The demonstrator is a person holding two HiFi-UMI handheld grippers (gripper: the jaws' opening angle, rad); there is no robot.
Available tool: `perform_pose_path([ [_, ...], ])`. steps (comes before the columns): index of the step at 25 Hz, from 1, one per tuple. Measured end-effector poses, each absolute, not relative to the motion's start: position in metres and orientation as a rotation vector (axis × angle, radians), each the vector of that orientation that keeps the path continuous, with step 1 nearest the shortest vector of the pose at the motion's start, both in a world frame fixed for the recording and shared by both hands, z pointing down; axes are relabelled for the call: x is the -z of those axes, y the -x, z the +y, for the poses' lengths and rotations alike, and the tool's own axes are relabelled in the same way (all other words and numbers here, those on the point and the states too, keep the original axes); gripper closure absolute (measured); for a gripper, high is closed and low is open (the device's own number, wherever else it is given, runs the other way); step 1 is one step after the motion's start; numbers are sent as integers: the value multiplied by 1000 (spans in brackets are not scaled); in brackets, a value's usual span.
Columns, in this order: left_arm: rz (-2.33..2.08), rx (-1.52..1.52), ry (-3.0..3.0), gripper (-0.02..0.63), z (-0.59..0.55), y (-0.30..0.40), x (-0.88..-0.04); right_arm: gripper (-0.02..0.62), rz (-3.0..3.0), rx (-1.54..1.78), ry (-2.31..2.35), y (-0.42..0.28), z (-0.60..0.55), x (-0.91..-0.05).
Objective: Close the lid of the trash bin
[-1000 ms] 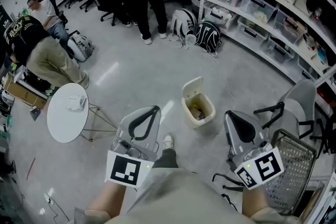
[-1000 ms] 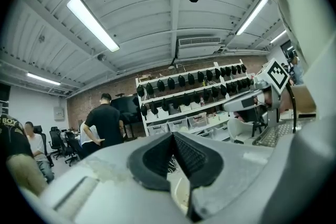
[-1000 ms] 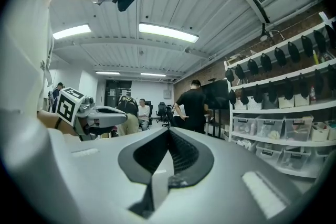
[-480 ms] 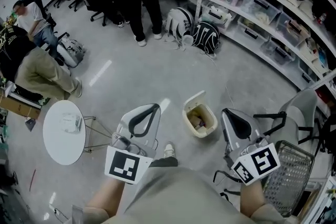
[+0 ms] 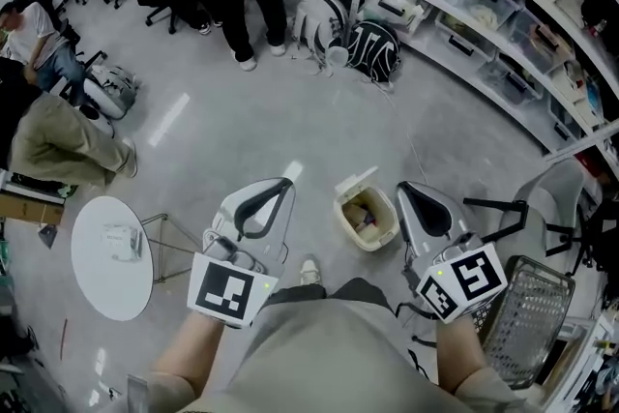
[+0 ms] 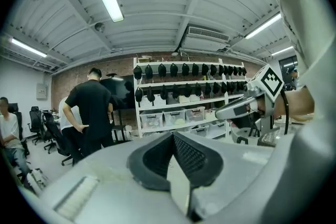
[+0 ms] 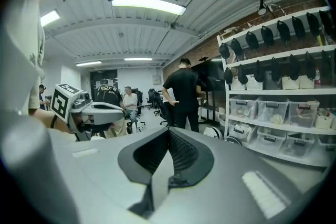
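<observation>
Well, far on my left stands a small round white desk [image 5: 111, 256] with a little pale thing on it. It has no part in my job. Next comes my left claw [image 5: 276, 191]. It is clenched with nothing in it, and it hangs to the left of the bin. Between my two claws, the small cream plastic trash bin [image 5: 375, 242] sits on the grey floor [image 5: 290, 111]. Its flat lid [image 5: 354, 179] stands up at the back, so the bin is open. My right claw [image 5: 411, 198] is clenched and empty too, with its tip just beside the bin. I think it sits there to push the lid down. A grey wire basket [image 5: 527, 314] stands further right.
</observation>
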State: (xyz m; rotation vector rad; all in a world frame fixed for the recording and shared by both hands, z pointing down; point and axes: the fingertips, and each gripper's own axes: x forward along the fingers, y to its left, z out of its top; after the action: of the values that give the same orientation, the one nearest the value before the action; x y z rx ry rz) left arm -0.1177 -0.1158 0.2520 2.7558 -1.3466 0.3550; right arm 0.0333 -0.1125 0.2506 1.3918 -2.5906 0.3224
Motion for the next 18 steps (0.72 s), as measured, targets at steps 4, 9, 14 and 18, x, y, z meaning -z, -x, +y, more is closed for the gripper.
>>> perform_pose_path([
  [4, -1332, -381, -2727, 604, -127, 115, -266, 592, -2569, -378, -1369, -35, -127, -268],
  [9, -1353, -422, -2677, 604, -140, 111, -286, 592, -2555, -451, -1321, -43, -152, -297],
  [14, -1359, -489, -2650, 604, -159, 108, -317, 592, -2505, -538, -1271, -50, -189, -349],
  [18, -1341, -523, -2595, 603, -175, 101, -355, 592, -2459, -626, -1223, -50, -215, -401],
])
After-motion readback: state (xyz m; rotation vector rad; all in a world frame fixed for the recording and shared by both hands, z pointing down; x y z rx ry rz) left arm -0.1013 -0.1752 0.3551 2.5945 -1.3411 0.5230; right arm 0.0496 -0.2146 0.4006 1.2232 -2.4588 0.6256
